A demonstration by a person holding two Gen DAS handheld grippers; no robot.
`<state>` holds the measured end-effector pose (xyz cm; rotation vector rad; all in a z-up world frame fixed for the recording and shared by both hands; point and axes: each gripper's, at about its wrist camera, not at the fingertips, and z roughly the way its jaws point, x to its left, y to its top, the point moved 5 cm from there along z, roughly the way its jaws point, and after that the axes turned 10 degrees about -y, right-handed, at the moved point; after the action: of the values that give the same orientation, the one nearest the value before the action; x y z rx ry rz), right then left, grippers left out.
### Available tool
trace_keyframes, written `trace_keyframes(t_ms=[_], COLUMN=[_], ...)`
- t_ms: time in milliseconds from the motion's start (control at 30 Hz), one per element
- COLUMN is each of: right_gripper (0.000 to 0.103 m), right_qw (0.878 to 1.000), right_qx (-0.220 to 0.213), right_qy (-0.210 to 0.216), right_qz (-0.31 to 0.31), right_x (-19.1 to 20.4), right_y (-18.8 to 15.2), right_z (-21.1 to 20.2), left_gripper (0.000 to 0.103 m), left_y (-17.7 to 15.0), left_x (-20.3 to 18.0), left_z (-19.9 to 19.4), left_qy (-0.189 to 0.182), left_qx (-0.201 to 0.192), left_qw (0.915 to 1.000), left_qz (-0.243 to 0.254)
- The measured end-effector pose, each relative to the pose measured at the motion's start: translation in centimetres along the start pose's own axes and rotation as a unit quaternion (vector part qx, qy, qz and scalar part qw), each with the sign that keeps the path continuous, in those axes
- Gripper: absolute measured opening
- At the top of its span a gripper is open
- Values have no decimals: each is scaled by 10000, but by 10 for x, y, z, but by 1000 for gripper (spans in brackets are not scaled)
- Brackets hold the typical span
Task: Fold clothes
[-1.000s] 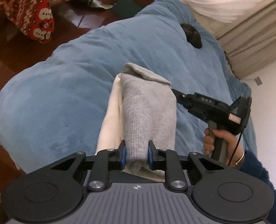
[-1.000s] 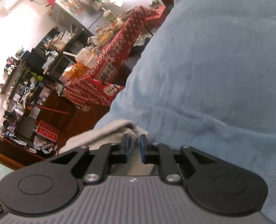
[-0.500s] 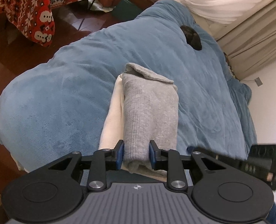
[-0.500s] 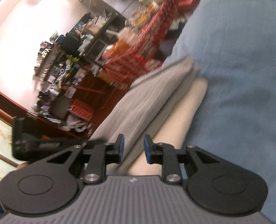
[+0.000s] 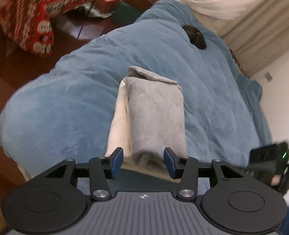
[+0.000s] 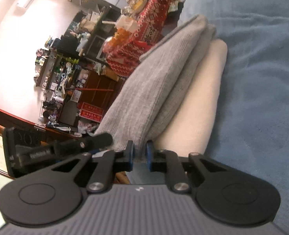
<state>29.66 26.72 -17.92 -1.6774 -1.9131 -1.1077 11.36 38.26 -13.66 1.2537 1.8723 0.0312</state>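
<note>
A folded grey knit garment lies on a folded cream garment on a blue blanket. My left gripper is at the stack's near end. Its jaws are opening, with the grey roll between the pads but not pressed. The right gripper's body shows at the right edge. In the right wrist view my right gripper is closing on the near corner of the grey garment, and fabric sits between its pads. The cream garment lies beside it, and a left fingertip touches the grey knit.
A small dark object sits farther up the blanket. Beyond the bed's left edge are a dark wood floor and a table under a red patterned cloth. Curtains hang at the far right. Cluttered shelves line the wall.
The left jaws have spread apart and released the grey garment. The right gripper has swung from the far side of the stack to its near end, and its jaws have narrowed on the grey corner.
</note>
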Motion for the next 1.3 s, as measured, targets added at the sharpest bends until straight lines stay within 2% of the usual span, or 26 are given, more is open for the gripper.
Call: trace_keyframes(t_ms=[67,167,267,333,367,400,433,500,567,633,767,833,933,967,1067,1200,1300], right_gripper=[13,13,13,13,12,12,12,11,11,11,12,12,12,12,12,12,14], right_qw=[10000,9999,9998,9998,9997,9996,9995,9989,9994,9996,9987,9984,9977,9974,9977,9973,9960], right_qx=[-79,-115,-169,-192,-214,-248,-281,-352,-238,-151,-251,-277,-290,-293,-253,-230,-233], right_qy=[9,14,-22,-33,-25,-20,-16,-108,-159,-198,-241,-251,-276,-287,-284,-336,-401], right_qz=[0,41,-73,-94,-81,-96,-112,-275,-204,-157,-362,-434,-551,-597,-563,-619,-764], right_x=[-3,-9,-10,-9,-10,-10,-11,-11,-20,-27,-25,-23,-21,-21,-22,-18,-13], right_y=[1,5,4,5,4,2,0,-4,-11,-16,-21,-21,-23,-25,-28,-25,-24], right_z=[-8,-17,-23,-23,-25,-28,-31,-36,-32,-27,-29,-31,-33,-34,-35,-31,-30], left_gripper=[45,45,45,45,39,16,6,7,7,7,9,9,9,9,6,2,2], left_y=[-7,-16,-21,-24,-25,-28,-31,-37,-45,-47,-44,-41,-23,-15,21,60,70], left_x=[-8,-18,-31,-39,-42,-45,-46,-49,-47,-42,-33,-28,-27,-29,-33,-27,-32], left_z=[-3,-6,-1,4,6,7,9,13,20,22,8,-5,-26,-30,-19,27,53], left_qy=[92,489,1001,1406,1537,1578,1624,1716,1897,1888,1533,1197,722,590,412,600,593], left_qx=[23,-51,-96,-137,-186,-248,-182,-42,163,242,397,477,250,138,29,346,540], left_qw=[9986,9914,9751,9599,9536,9484,9447,9368,9255,9279,9516,9677,9848,9876,9908,9899,9880], left_qz=[525,1215,1977,2423,2581,2738,2844,3050,3273,3207,2635,2167,1561,1446,1287,1238,1318])
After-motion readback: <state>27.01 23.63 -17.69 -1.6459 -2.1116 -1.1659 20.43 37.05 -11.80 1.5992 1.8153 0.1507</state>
